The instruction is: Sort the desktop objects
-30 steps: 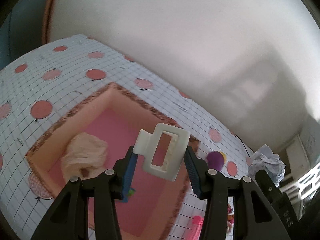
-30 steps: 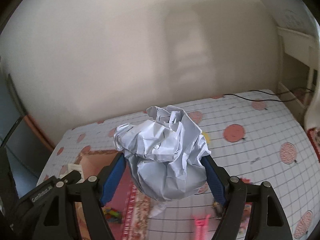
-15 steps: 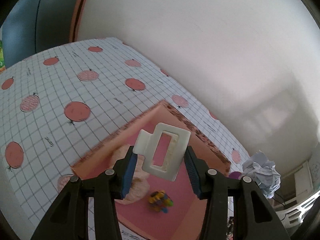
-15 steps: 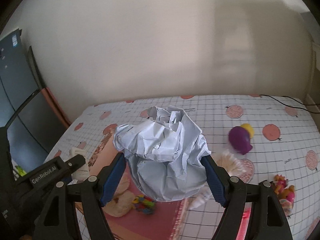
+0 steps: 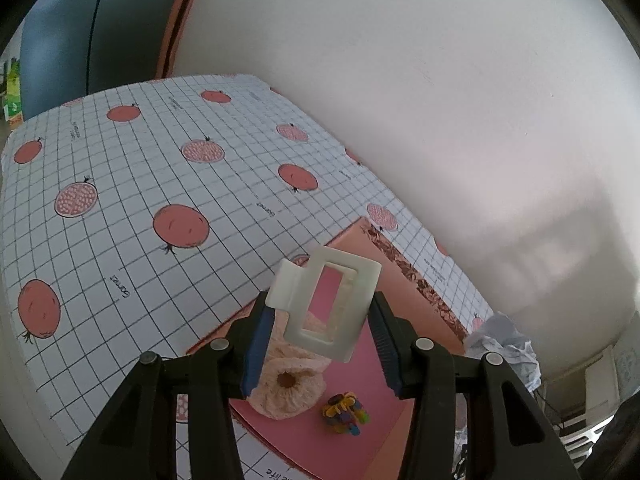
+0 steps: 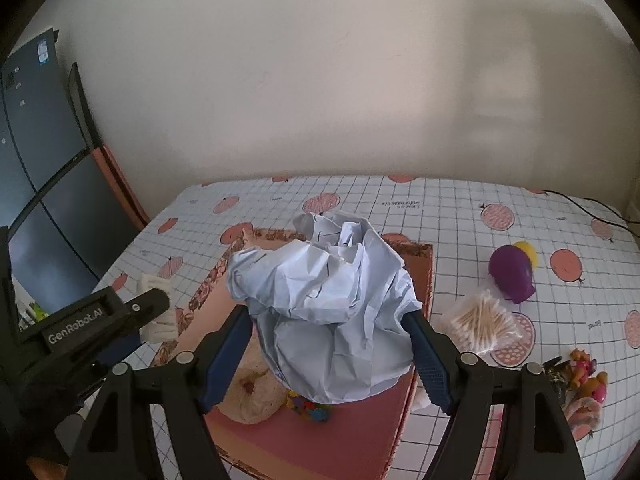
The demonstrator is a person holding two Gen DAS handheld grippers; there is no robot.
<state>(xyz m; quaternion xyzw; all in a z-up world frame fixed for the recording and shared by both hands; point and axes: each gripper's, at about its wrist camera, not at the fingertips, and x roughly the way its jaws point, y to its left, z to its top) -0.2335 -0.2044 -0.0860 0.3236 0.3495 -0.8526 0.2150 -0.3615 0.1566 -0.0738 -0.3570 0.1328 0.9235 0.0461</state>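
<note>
In the left wrist view, the left gripper [image 5: 320, 336] had its jaws closed on a white rectangular hair claw clip [image 5: 326, 306], pinched by its sides and tilted. Over the last second the view had swung from looking straight into the pink tray [image 5: 408, 276] to showing much more of the pomegranate-print worktop [image 5: 160, 168] on the left, with the tray now low and right of centre; the clip hung above the tray's near-left part, so a drop there looked close. A cream scrunchie [image 5: 286, 394] and a bundle of coloured elastic bands [image 5: 345, 408] lay in the tray. In the right wrist view, the right gripper [image 6: 330, 356] had its jaws clamped on a crumpled ball of white paper [image 6: 328, 304], bulging, creased, faintly lined, now held over the tray rather than beyond it. To the right on the worktop sat a purple toy [image 6: 512, 274] and a packet of cotton swabs [image 6: 482, 322].
</note>
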